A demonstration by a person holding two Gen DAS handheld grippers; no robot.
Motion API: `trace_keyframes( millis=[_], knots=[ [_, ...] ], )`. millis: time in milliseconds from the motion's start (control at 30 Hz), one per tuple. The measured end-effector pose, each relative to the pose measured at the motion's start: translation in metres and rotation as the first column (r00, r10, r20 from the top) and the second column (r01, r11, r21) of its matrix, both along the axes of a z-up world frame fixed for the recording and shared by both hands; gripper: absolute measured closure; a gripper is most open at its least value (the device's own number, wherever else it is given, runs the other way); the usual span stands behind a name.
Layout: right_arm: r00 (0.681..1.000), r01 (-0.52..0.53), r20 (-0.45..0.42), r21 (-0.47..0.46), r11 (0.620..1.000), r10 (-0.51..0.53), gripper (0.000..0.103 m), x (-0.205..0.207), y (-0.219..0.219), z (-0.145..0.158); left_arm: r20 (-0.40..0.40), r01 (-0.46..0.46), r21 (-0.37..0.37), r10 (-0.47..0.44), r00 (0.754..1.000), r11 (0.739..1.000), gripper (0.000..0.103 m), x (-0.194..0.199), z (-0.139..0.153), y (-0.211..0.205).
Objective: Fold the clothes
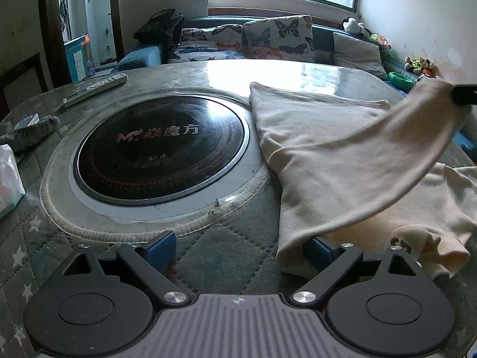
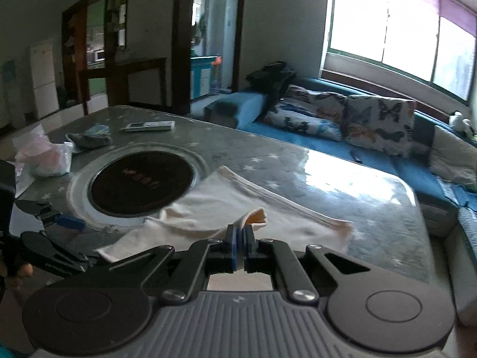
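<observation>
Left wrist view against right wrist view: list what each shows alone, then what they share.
Left wrist only: green bowl beyond the table; the open left gripper from behind. Right wrist only: white fridge; the right gripper shut on a corner of the cream garment. Both: that garment, the round black cooktop, the remote, butterfly cushions.

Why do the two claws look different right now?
The right claw is pinched shut on a corner of the cream shirt, lifting it; the left claw is open and holds nothing. The right claw is raised off the table; the left claw sits low beside the shirt's near edge. Both have blue pads and black arms.
</observation>
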State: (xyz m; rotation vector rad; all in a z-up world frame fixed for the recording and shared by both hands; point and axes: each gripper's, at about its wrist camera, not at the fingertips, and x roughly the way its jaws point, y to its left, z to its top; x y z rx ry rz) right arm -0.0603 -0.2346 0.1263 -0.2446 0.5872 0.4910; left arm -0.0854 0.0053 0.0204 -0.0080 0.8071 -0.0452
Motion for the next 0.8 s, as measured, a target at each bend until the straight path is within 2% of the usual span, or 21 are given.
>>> trace_keyframes(
  millis=[200, 267, 400, 500, 533, 700, 800],
  knots=[
    [0.994, 0.076, -0.075, -0.042, 0.996, -0.079, 0.099, -0.002, -0.022, -0.035, -0.004, 0.005, 0.022, -0.005, 1.000, 1.000, 0.009, -0.001, 0.001, 0.001],
    [0.988, 0.085, -0.125, -0.047, 0.995, -0.090, 0.097, -0.002, -0.026, -0.050, -0.010, 0.009, 0.027, -0.008, 1.000, 1.000, 0.009, -0.002, 0.002, 0.002],
    [0.985, 0.092, -0.146, -0.039, 0.995, -0.096, 0.091, -0.008, -0.032, -0.062, -0.021, 0.017, 0.007, -0.017, 1.000, 1.000, 0.008, -0.004, 0.011, 0.011],
    [0.988, 0.092, -0.124, -0.002, 0.996, -0.092, 0.070, -0.013, -0.035, -0.060, -0.006, 0.009, 0.005, -0.009, 1.000, 1.000, 0.007, -0.007, 0.024, 0.018],
    [0.990, 0.087, -0.115, 0.010, 0.996, -0.085, 0.059, -0.013, -0.035, -0.060, 0.006, 0.005, 0.009, -0.006, 1.000, 1.000, 0.006, -0.008, 0.029, 0.019],
    [0.989, 0.069, -0.135, 0.034, 0.997, -0.064, 0.059, -0.007, -0.026, -0.079, 0.073, -0.007, 0.011, 0.006, 0.997, 1.000, 0.003, -0.010, 0.054, 0.021],
    [0.988, 0.082, -0.131, 0.044, 0.996, -0.075, 0.059, -0.012, -0.030, -0.082, 0.081, 0.011, 0.002, -0.011, 0.997, 1.000, 0.001, -0.005, 0.059, 0.013]
  ],
)
